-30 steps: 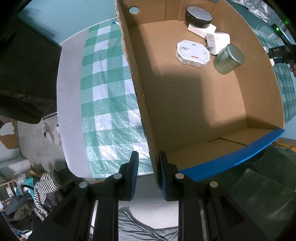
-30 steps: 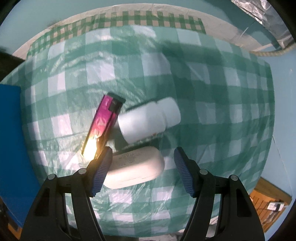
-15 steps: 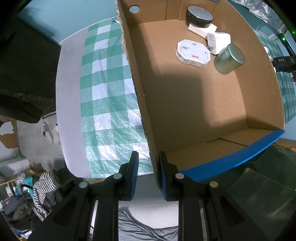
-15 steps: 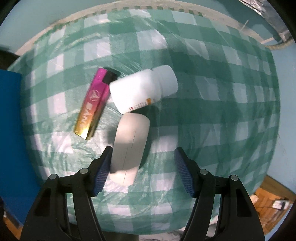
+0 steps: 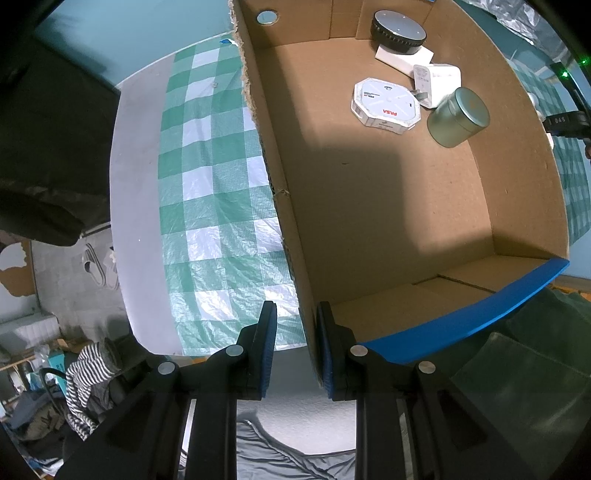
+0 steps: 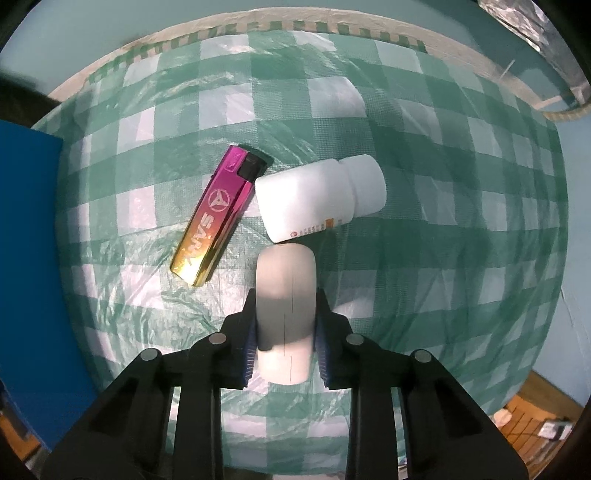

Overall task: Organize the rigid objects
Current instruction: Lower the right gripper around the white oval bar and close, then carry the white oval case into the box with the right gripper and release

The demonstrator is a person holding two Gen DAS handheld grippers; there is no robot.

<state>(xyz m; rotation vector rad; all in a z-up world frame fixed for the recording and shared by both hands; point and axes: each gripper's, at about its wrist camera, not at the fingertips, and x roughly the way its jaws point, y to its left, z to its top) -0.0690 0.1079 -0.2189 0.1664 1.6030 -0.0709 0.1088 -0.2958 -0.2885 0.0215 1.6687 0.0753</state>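
White case (image 6: 286, 310), near end hidden between right gripper (image 6: 286, 328) pads.
Right jaws, apart earlier, now clamp it; left gripper (image 5: 295, 343) pinches cardboard box (image 5: 295, 258) wall.

A lived-in home room: a green-checked plastic tablecloth (image 5: 210, 206) covers the table, slippers (image 5: 96, 263) lie on the tiled floor at far left, and striped clothing (image 5: 83, 373) is heaped near left.

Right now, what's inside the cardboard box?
Inside the cardboard box, clustered at the far end: a black puck speaker atop a flat white box, a white plug adapter, an octagonal white box, a green tin. The near corner is hidden behind its wall.
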